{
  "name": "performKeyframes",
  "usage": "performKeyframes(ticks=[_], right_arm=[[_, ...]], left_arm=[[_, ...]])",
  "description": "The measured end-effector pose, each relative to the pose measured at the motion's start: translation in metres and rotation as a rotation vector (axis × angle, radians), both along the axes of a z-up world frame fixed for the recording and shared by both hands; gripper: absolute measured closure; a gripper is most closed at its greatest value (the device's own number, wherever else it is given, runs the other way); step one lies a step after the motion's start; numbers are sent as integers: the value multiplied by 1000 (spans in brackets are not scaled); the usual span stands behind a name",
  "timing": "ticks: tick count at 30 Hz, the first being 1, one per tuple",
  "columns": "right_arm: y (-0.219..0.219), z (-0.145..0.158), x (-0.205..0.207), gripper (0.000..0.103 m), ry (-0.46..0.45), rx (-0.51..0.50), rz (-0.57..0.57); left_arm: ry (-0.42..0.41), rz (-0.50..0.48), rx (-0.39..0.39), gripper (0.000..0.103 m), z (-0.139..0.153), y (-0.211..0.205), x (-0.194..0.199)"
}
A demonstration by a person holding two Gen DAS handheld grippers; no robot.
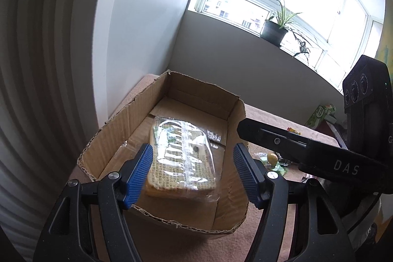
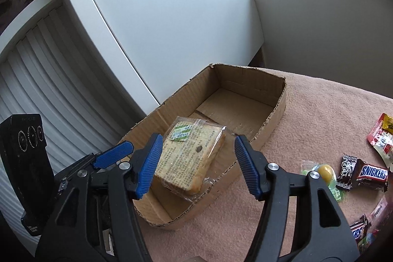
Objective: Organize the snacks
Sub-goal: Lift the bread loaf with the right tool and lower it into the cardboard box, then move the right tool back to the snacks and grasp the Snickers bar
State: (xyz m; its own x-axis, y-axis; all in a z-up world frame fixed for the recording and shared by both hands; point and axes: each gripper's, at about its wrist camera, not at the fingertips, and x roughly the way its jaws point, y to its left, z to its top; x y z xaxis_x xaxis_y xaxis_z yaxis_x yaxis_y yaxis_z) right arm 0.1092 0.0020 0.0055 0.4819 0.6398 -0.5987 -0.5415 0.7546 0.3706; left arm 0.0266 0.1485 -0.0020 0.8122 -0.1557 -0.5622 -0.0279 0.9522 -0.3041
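Your right claw [image 2: 196,163] is spread, pads clear of the wrapped bread slice [image 2: 190,161], which sits tilted in the near end of the cardboard box [image 2: 270,119]. Your left claw [image 1: 192,172] is spread too, empty, over the box. Snickers bar [image 2: 371,174] and loose snacks lie on the pink-covered desk [image 2: 319,114].

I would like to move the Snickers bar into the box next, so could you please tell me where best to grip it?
Grip the Snickers bar across its narrow middle, coming down from above. It lies flat on the pink cloth, so its long sides are the ones exposed; a black-and-white wrapped sweet touches its left end, so avoid the ends.
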Motion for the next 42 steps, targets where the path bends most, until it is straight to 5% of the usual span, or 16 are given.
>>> performKeyframes(ticks=[13,16,18,23,29,42], right_arm=[[-90,11,-21,38,-29,-22,-143],[-120,8,-29,36,-33,-43,-216],[-143,4,-35,26,-36,-57,-282],[-199,-10,-50,24,-43,-132,-418],[-261,-50,-55,24,106,-54,-518],[-253,-69,-37,29,195,-17,-461]], left_arm=[[-40,-106,21,36,10,-43,-2],[-47,-146,43,36,10,-61,-2],[-44,-181,56,36,9,-74,-2],[2,-315,50,36,-1,-112,6],[59,-451,137,36,-16,-167,10],[131,-558,241,42,-39,-209,21]])
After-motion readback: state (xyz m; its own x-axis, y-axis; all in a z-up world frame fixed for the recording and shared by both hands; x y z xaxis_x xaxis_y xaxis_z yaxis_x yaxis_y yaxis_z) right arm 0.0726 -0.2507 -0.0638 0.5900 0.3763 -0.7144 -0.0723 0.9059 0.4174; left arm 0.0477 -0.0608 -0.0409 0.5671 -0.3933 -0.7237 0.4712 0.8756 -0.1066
